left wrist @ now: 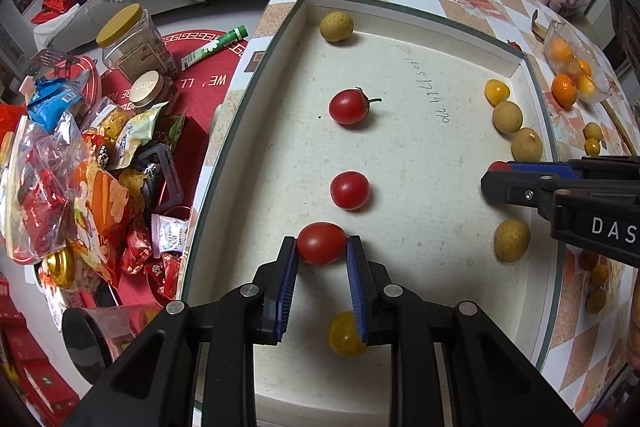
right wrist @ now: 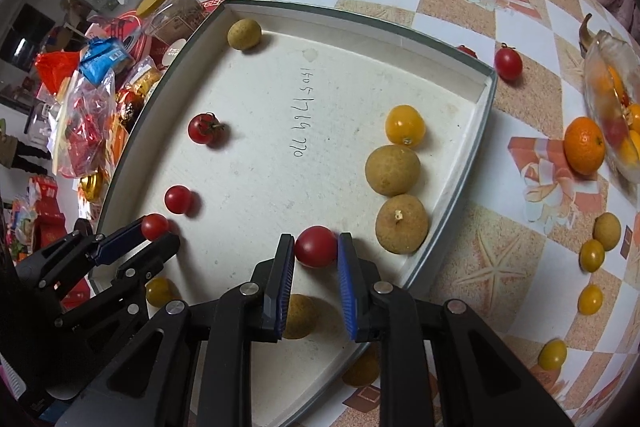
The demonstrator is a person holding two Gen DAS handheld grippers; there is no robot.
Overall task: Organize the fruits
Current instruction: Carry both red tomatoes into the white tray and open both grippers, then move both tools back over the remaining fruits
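Left wrist view: the left gripper (left wrist: 321,247) is clamped on a red tomato (left wrist: 321,242) at lower centre, its long axis crosswise between the pads, in line below the other tomatoes in the tray (left wrist: 400,163).

Right wrist view: the right gripper (right wrist: 316,247) pinches another red tomato (right wrist: 316,246) at lower centre, longans just to its right.

Your left hand-held gripper (left wrist: 322,245) pinches red cherry tomato (left wrist: 321,243) at near end of left-side row in white tray (left wrist: 400,7). Your right hand-held gripper (right wrist: 316,247) pinches second red tomato (right wrist: 316,246) beside right-side cluster. Row beyond: two more red tomatoes (left wrist: 349,190), farther one with stem, then tan longan (left wrist: 336,26) at far corner. Right-side cluster: yellow tomato (right wrist: 405,126), two longans (right wrist: 392,164) touching.
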